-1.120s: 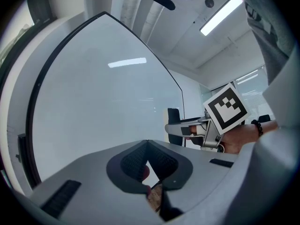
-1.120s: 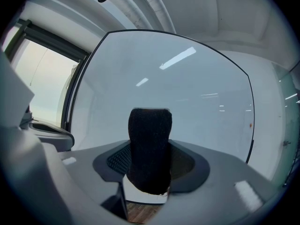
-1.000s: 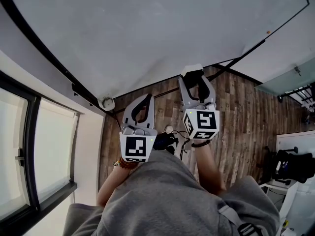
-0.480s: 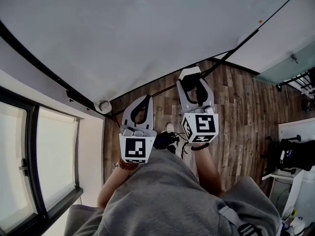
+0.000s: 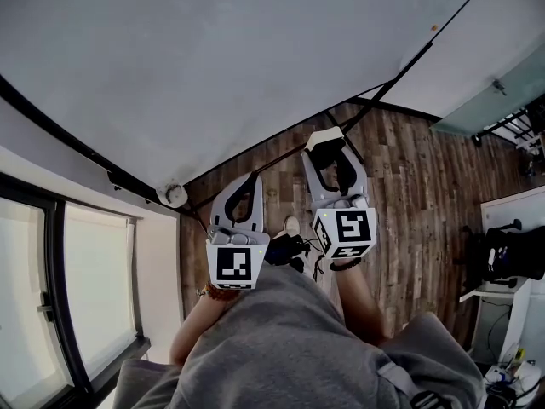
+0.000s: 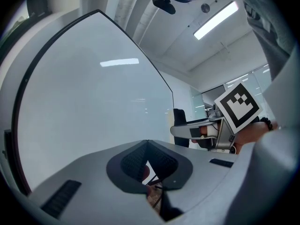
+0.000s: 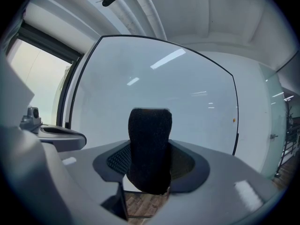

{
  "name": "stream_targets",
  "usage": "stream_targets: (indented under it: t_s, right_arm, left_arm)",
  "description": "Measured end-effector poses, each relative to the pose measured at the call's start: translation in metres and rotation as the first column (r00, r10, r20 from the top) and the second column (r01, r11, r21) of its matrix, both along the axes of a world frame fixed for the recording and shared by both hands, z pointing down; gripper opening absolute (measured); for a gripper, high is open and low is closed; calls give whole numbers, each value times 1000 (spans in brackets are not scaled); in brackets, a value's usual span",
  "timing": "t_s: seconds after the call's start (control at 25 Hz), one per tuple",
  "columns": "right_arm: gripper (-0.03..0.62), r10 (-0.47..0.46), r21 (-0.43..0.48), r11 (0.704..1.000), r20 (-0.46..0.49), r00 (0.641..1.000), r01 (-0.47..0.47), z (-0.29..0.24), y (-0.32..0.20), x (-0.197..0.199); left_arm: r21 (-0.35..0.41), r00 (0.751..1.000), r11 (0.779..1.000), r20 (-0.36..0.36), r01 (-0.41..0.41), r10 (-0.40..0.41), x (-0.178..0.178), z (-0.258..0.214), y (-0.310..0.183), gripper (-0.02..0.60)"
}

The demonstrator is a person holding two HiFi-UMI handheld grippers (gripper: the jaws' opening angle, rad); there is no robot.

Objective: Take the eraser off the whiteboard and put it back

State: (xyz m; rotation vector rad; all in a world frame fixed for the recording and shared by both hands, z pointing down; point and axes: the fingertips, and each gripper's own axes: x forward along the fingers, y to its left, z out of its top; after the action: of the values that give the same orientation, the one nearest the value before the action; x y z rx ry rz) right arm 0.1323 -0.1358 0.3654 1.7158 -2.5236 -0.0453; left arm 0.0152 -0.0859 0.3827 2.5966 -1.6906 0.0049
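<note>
Black framing bounds everything on the left of the head view: a window (image 5: 94, 296) with dark bars fills the lower left, and beside it the black edge of the whiteboard (image 5: 213, 58) slants down to a small round white fitting (image 5: 174, 196) at its low corner. The board's face is bare and broad, with one tiny orange speck (image 5: 434, 28) near its far right edge.

The left gripper (image 5: 252, 177) sits below that low corner. Its tips are pressed together with nothing between them, as the left gripper view also shows (image 6: 147, 142). It is short of the board, with wooden floor (image 5: 409, 194) showing under it.

Just to its right, the right gripper (image 5: 332, 153) stands wide and clamps the eraser (image 5: 324, 135). In the right gripper view the eraser's black felt (image 7: 150, 139) stands upright between the pads, in front of the board's lower middle. In the head view the eraser lies just below the board's bottom frame line and seems off the face, though I cannot tell contact for sure. Open floor stretches right to a glass partition (image 5: 490, 100) and dark furniture (image 5: 511, 254).

A second ago the eraser overlapped the frame line; it now sits slightly under it and nearer the grey sweater (image 5: 289, 348). The board's right corner has slid up and left in the view, and less of the window shows. Both grippers are set as before.
</note>
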Motion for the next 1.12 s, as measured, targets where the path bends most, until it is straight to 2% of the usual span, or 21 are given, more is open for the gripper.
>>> stream_targets:
  t_s: [0.4,0.52,1.12]
  right_arm:
    - [233,8,-13,1000,-8,1000,-8,6,15,10]
    - [233,10,-10,1000,-3,1000,-10,5,16,13]
    - [233,10,5,1000,11,1000,-10,1,21,13]
  left_arm:
    - [-1,1000,1000,-4,0,0,5,0,6,6]
    - [18,1000,1000,14,-1,1,7,-1,8,6]
    - [41,999,999,24,27,-28,-3,-2,18,6]
